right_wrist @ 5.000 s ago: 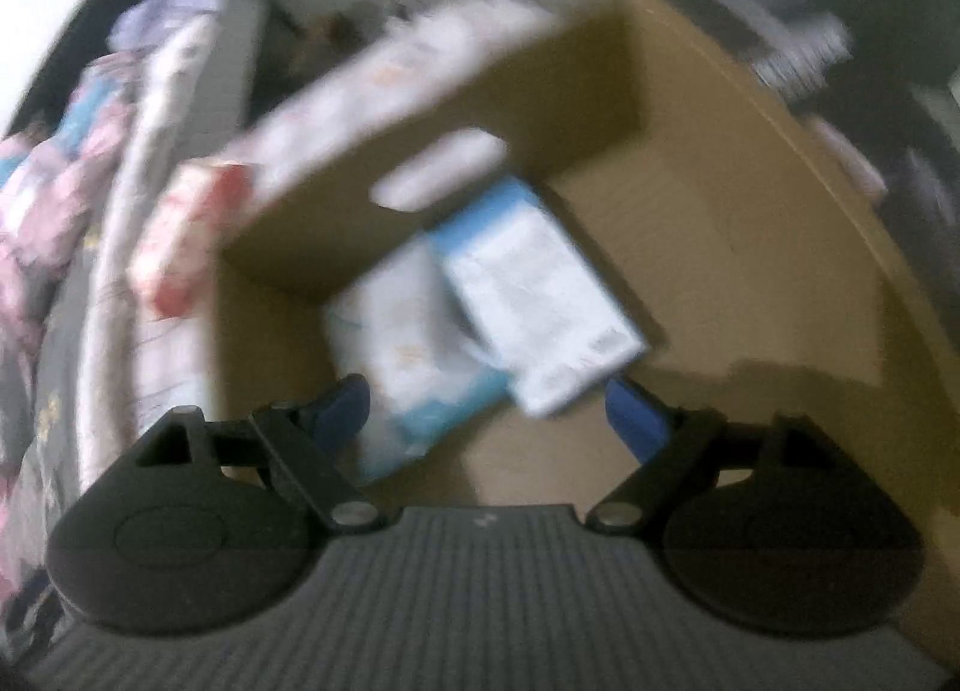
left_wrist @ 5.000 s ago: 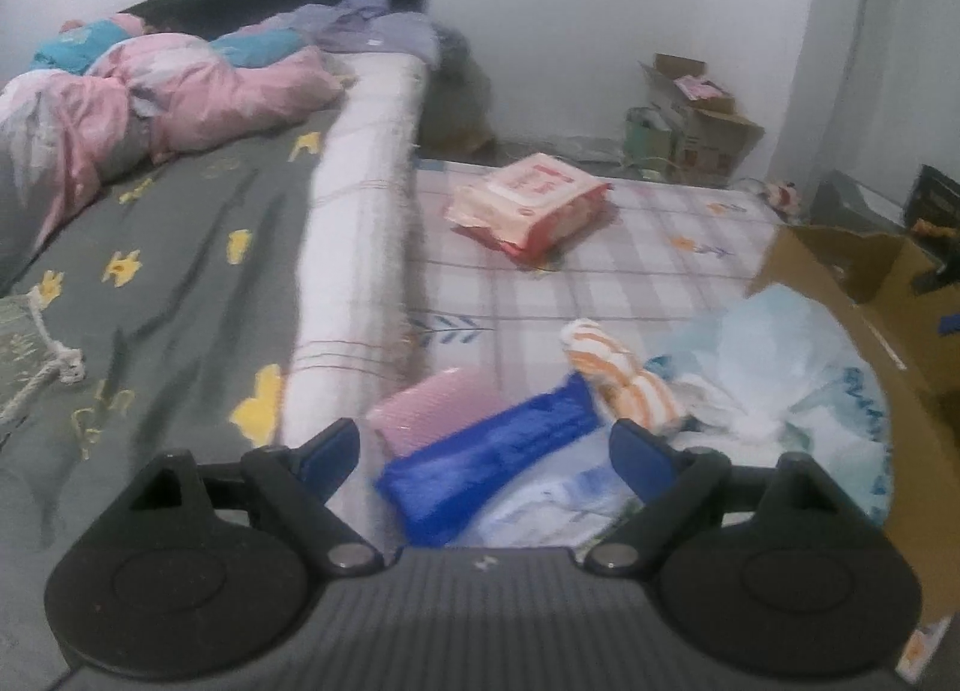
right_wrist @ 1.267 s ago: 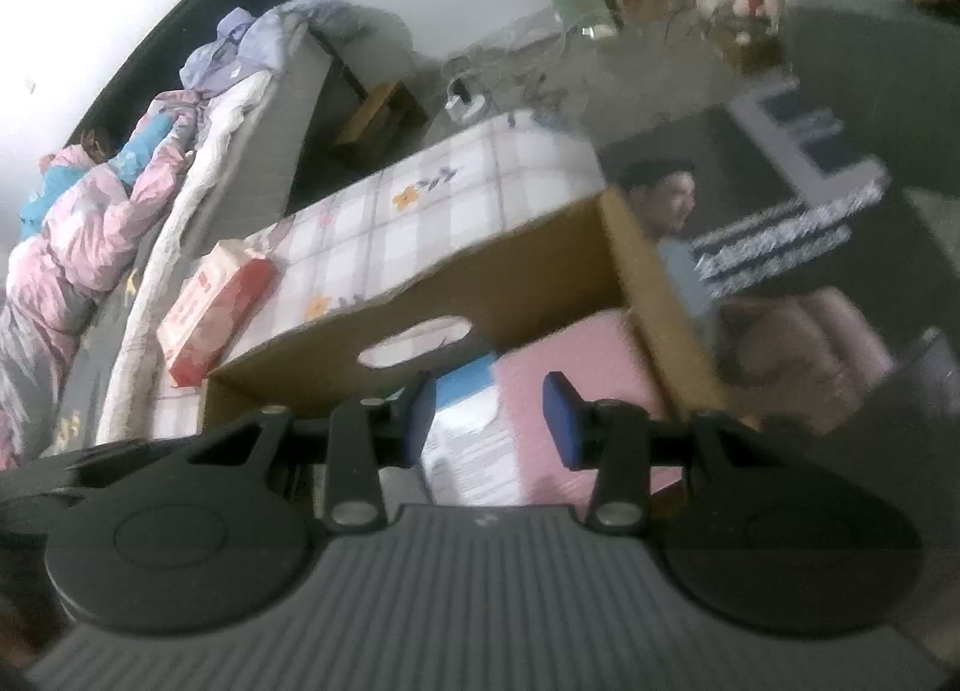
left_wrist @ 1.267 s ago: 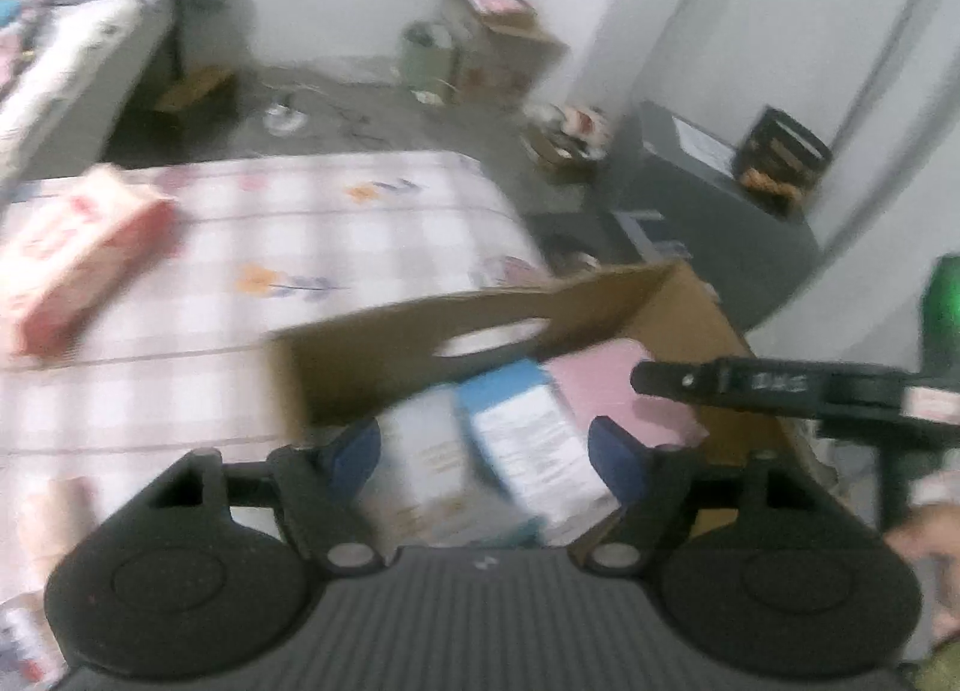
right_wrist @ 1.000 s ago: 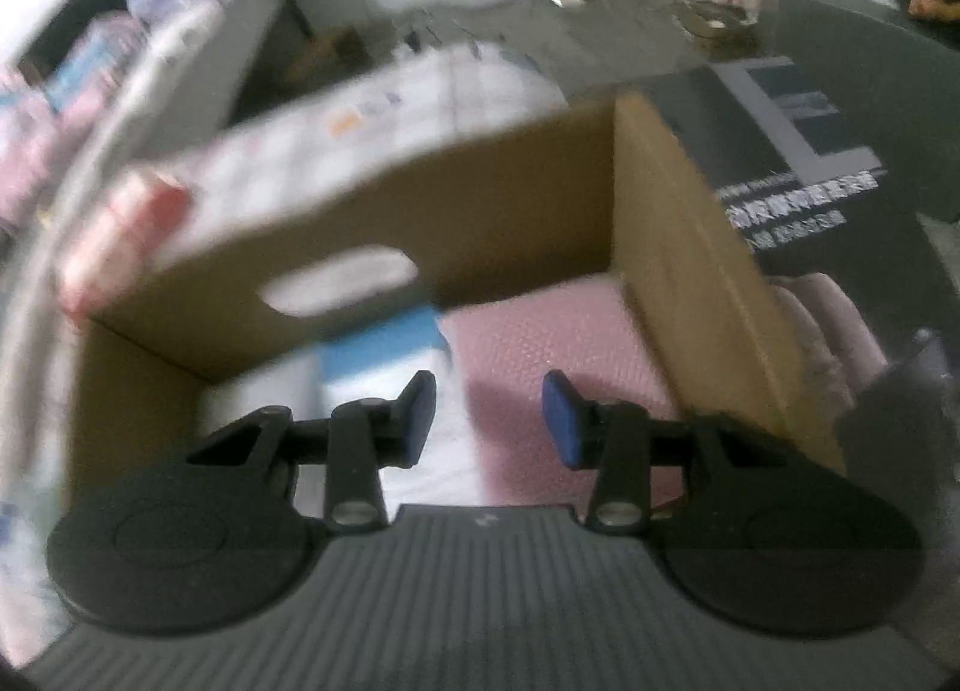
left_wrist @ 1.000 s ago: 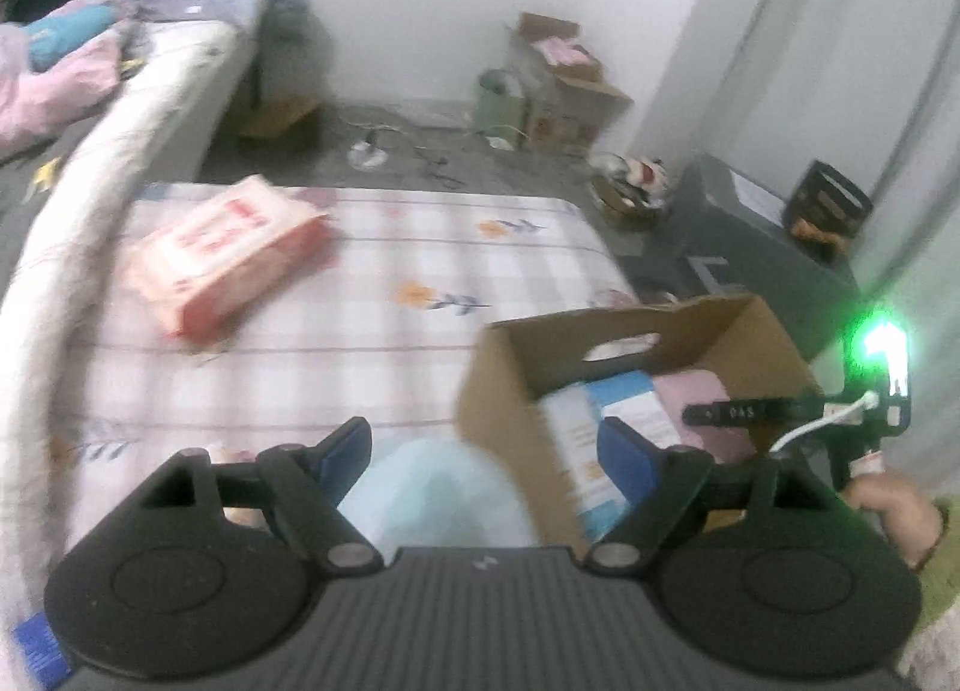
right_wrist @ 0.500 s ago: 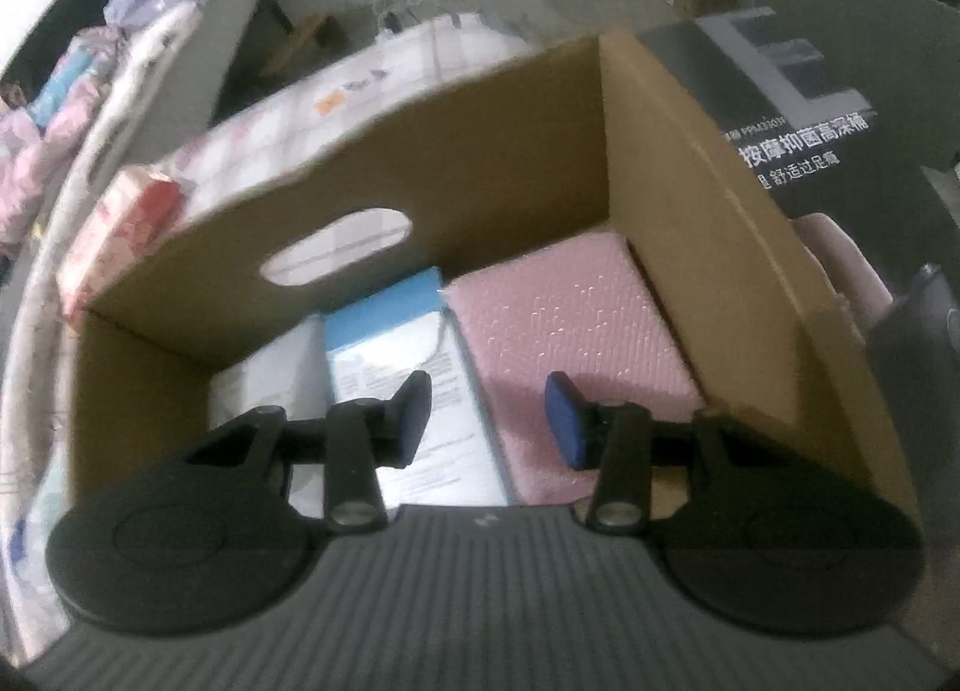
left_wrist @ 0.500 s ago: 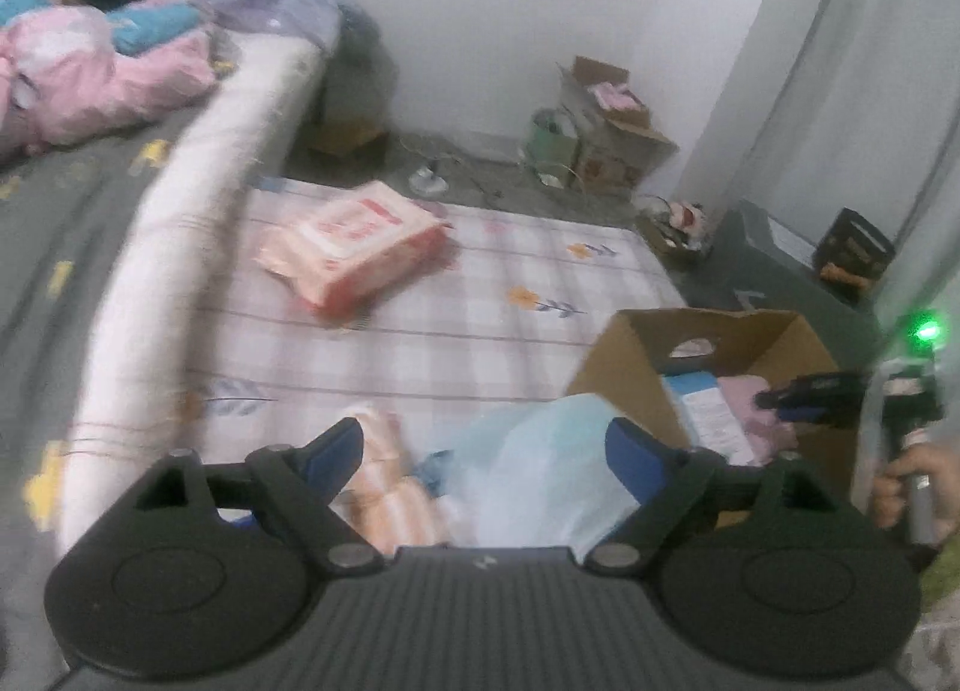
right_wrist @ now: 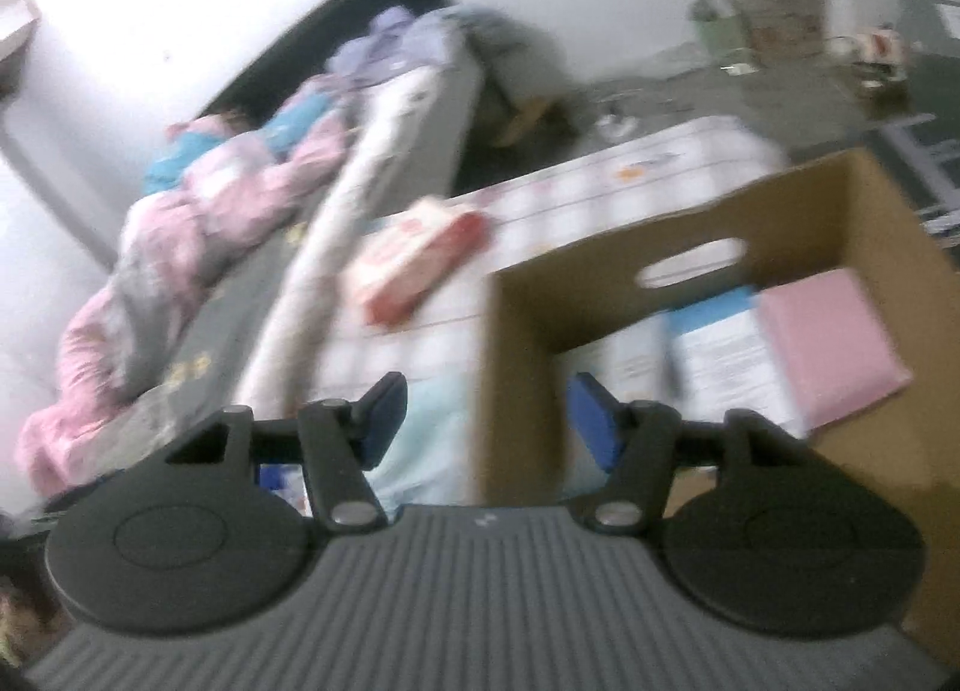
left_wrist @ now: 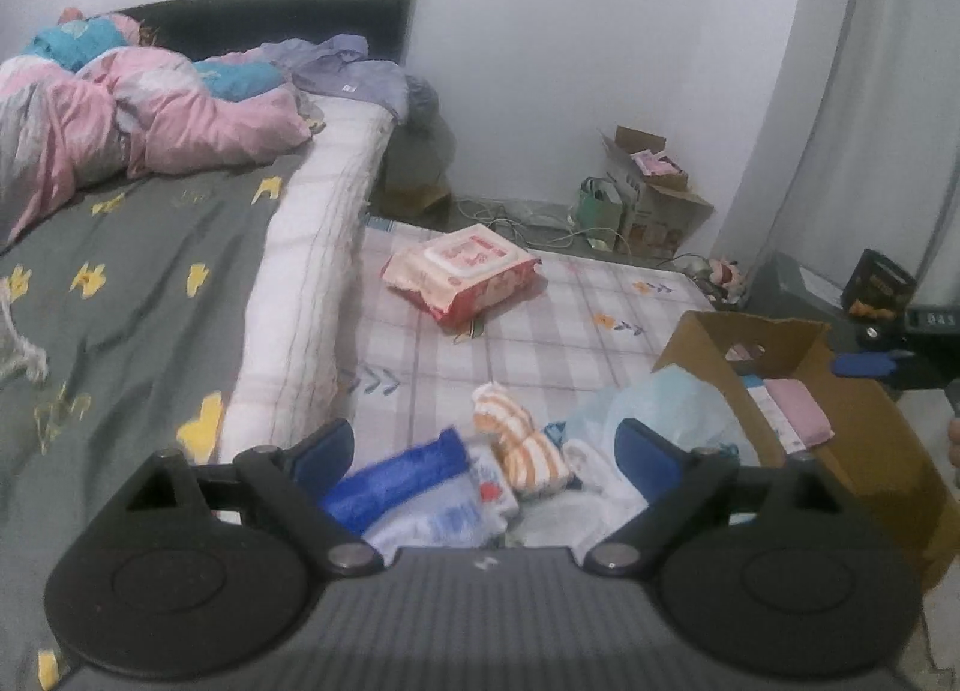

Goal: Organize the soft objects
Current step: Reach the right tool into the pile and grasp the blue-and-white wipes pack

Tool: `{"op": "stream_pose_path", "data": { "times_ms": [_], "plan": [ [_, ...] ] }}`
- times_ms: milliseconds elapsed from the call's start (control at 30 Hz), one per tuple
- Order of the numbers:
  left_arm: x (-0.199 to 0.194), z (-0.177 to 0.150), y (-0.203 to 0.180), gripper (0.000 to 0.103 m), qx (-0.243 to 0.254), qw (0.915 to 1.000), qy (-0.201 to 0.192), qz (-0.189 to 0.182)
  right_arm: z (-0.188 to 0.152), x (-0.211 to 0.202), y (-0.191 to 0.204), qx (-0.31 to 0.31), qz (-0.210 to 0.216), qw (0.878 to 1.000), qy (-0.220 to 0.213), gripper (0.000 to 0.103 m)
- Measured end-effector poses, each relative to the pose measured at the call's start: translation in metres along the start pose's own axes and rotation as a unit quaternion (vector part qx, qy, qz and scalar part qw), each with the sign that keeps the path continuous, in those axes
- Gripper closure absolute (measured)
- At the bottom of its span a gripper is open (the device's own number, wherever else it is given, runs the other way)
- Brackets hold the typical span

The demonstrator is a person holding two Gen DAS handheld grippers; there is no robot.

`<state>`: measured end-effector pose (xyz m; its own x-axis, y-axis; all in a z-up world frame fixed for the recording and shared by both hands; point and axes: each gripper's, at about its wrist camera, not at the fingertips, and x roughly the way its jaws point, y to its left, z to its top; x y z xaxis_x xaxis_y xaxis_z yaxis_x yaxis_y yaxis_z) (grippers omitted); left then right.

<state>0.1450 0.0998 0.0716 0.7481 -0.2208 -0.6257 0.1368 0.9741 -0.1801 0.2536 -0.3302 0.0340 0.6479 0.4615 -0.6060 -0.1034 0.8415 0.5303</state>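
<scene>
Jaws of your left gripper (left_wrist: 486, 454) are spread wide and hold nothing; half a second ago that camera looked further right toward the cardboard box (left_wrist: 864, 427), and it has now swung back so the pile of soft items sits between the blue fingertips (left_wrist: 327, 448). In that pile you have a blue packet (left_wrist: 399, 478) lying just beside an orange-striped cloth (left_wrist: 519, 445), with a pale blue plastic bag (left_wrist: 666, 412) touching the box's near wall. The red-and-white wipes pack (left_wrist: 465, 274) lies well apart from the pile, further back on the checked mattress (left_wrist: 576, 331), where it also lay in the earlier views.

Your right gripper (right_wrist: 480, 418) has changed more. A moment ago its jaws stood narrow and pointed straight down into the box; now they are clearly wider, empty, and the view has shifted left, so the box's left wall (right_wrist: 516, 355) falls between the fingers. The frame is motion-blurred. Inside the box the pink packet (right_wrist: 831, 343) lies flat against the right side, touching the white-and-blue packet (right_wrist: 729, 361) next to it, as before. From the left camera your right gripper's blue tip shows at the far right, above the box's far rim.

The bed (left_wrist: 138, 283) with its pink quilt (left_wrist: 150, 120) runs along the left.
</scene>
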Motion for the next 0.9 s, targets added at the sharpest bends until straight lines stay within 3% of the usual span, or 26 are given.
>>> {"op": "stream_pose_path", "data": {
  "times_ms": [167, 433, 567, 633, 700, 800, 900],
  "plan": [
    [-0.005, -0.021, 0.011, 0.008, -0.004, 0.9998, -0.005, -0.019, -0.013, 0.022, 0.053, -0.008, 0.048, 0.999, 0.015, 0.043],
    [0.009, -0.048, 0.014, 0.014, 0.053, 0.9979, -0.004, 0.037, -0.042, 0.096, 0.142, -0.026, 0.093, 0.989, 0.114, 0.043],
    [0.031, -0.056, 0.022, 0.044, 0.044, 0.9977, 0.043, 0.030, -0.053, 0.138, 0.176, -0.042, 0.082, 0.983, 0.159, 0.043],
    [0.042, -0.058, 0.028, 0.049, 0.032, 0.9975, 0.057, 0.026, -0.054, 0.159, 0.193, -0.061, 0.070, 0.981, 0.170, 0.043],
    [0.053, -0.060, 0.034, 0.063, 0.023, 0.9968, 0.070, 0.029, -0.052, 0.180, 0.202, -0.075, 0.056, 0.980, 0.177, 0.043],
    [0.071, -0.063, 0.045, 0.070, -0.001, 0.9951, 0.094, 0.028, -0.053, 0.214, 0.207, -0.078, 0.046, 0.975, 0.205, 0.041],
    [0.084, -0.064, 0.050, 0.070, -0.012, 0.9938, 0.107, 0.027, -0.059, 0.244, 0.209, -0.080, 0.028, 0.969, 0.233, 0.040]
  ]
}}
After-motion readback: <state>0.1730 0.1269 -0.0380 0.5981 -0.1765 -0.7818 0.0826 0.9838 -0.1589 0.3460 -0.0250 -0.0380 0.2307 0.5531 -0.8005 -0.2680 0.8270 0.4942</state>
